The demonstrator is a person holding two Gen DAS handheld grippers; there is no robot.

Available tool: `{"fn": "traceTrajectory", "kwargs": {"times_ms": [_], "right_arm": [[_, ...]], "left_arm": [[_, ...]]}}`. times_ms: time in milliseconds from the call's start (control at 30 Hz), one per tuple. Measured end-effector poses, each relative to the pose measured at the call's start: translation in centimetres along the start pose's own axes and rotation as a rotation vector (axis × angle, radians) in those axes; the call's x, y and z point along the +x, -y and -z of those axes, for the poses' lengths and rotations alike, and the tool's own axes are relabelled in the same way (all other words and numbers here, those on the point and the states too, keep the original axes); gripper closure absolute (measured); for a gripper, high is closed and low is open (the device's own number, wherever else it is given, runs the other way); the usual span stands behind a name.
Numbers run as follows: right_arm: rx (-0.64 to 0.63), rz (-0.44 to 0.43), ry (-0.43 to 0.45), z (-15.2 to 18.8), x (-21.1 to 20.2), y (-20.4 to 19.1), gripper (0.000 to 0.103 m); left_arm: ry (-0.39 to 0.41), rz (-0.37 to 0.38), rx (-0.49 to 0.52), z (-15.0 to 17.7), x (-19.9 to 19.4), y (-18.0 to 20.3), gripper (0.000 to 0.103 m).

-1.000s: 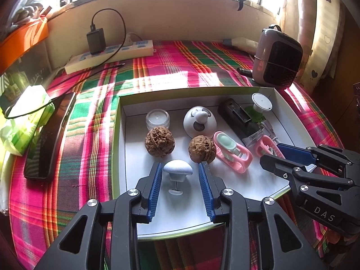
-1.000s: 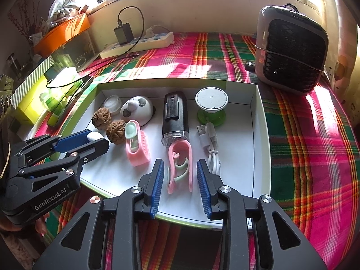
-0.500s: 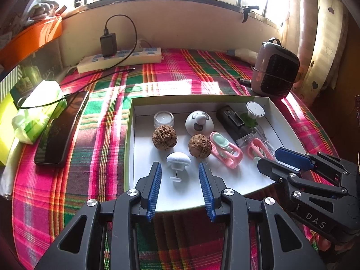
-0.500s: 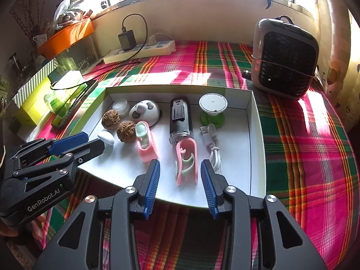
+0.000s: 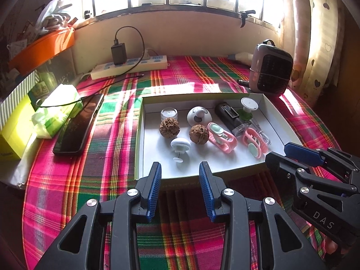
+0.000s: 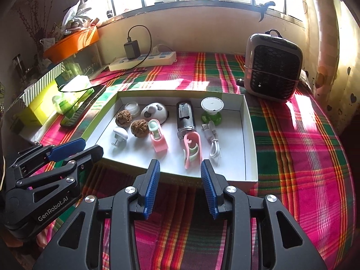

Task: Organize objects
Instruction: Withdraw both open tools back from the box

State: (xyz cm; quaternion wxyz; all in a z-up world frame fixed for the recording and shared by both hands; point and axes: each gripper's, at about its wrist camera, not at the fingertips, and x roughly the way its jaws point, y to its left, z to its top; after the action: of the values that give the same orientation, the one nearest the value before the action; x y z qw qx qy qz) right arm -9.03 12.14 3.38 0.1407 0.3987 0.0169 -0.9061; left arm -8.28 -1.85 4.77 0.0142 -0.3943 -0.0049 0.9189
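A shallow white box (image 5: pixel 280 118) (image 6: pixel 249 139) on the plaid cloth holds several small things. Among them are two walnuts (image 5: pixel 169 127) (image 6: pixel 139 128), a white mushroom-shaped knob (image 5: pixel 180 145) (image 6: pixel 120 134), two pink clips (image 5: pixel 221 136) (image 6: pixel 192 149), a black device (image 5: pixel 229 115) (image 6: pixel 185 119), a white cable (image 6: pixel 213 145) and a round white-and-green stand (image 6: pixel 212 109). My left gripper (image 5: pixel 180 168) is open and empty just short of the box's near edge, in line with the knob. My right gripper (image 6: pixel 180 166) is open and empty at the near edge, in line with a pink clip.
A small heater (image 5: pixel 270 67) (image 6: pixel 273 67) stands at the back right. A power strip (image 5: pixel 130 66) with a charger lies by the wall. A phone (image 5: pixel 78 123), green tissue pack (image 5: pixel 58 110) and yellow box (image 5: pixel 13 121) sit left of the white box.
Both grippers have drawn back and up from over the box to its near edge. The right jaws stand a little wider than a second ago. The knob and pink clip stay in the box.
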Motion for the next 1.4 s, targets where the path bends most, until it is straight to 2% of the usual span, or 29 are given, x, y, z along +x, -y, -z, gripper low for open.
{"fn": "traceTrajectory", "kwargs": {"times_ms": [200, 400, 600, 967, 1167, 1400], "right_arm": [[0.001, 0.022, -0.003, 1.4, -0.8, -0.3, 0.064], [0.003, 0.028, -0.05, 3.3, -0.3, -0.6, 0.063], [0.015, 0.041, -0.077, 4.5, 0.0, -0.3, 0.059], [0.004, 0.077, -0.07, 5.6, -0.2, -0.4, 0.057], [0.009, 0.081, -0.068, 5.6, -0.1, -0.2, 0.053], [0.004, 0.082, -0.069, 5.5, -0.1, -0.3, 0.052]], "left_arm": [[-0.001, -0.028, -0.012, 1.3, -0.7, 0.0, 0.07], [-0.065, -0.016, -0.02, 3.5, 0.1, 0.6, 0.068], [-0.087, -0.024, -0.029, 5.0, 0.3, 1.1, 0.067], [-0.072, -0.047, -0.03, 5.4, 0.3, 1.7, 0.065], [-0.07, -0.024, -0.043, 5.4, 0.3, 1.7, 0.063], [-0.072, -0.034, -0.033, 5.4, 0.3, 1.7, 0.062]]}}
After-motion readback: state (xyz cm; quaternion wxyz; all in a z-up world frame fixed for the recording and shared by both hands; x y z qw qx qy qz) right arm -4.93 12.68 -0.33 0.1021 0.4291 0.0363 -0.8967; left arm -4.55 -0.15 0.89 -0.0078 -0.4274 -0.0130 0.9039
